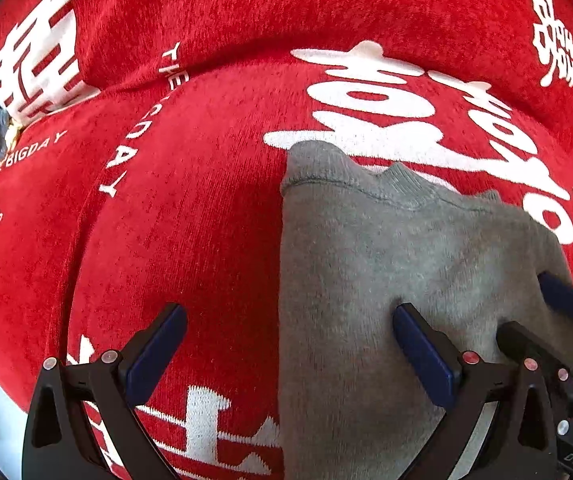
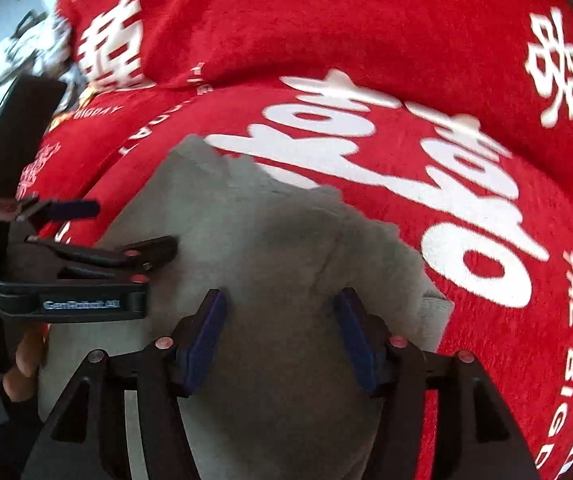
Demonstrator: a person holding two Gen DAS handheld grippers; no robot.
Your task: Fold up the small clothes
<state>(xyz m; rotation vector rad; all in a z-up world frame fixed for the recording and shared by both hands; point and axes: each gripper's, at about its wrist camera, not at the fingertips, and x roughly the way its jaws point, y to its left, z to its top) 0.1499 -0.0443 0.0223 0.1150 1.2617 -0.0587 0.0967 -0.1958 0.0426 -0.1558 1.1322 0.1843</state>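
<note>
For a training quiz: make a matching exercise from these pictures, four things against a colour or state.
Things:
1. garment
2. blanket
3. left tongs
4. pads

Descriptions:
A. red with white lettering
B. dark blue
C. grey, lying on the blanket
D. open wide, straddling the garment's edge

Pairs: 1-C, 2-A, 3-D, 4-B

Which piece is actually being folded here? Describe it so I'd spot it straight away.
A red blanket with big white characters covers the whole surface. On it, right in front of both grippers, lies the grey garment, a plain knit with a ribbed edge at its far end. It is the only grey, unprinted piece on all that red.
</note>
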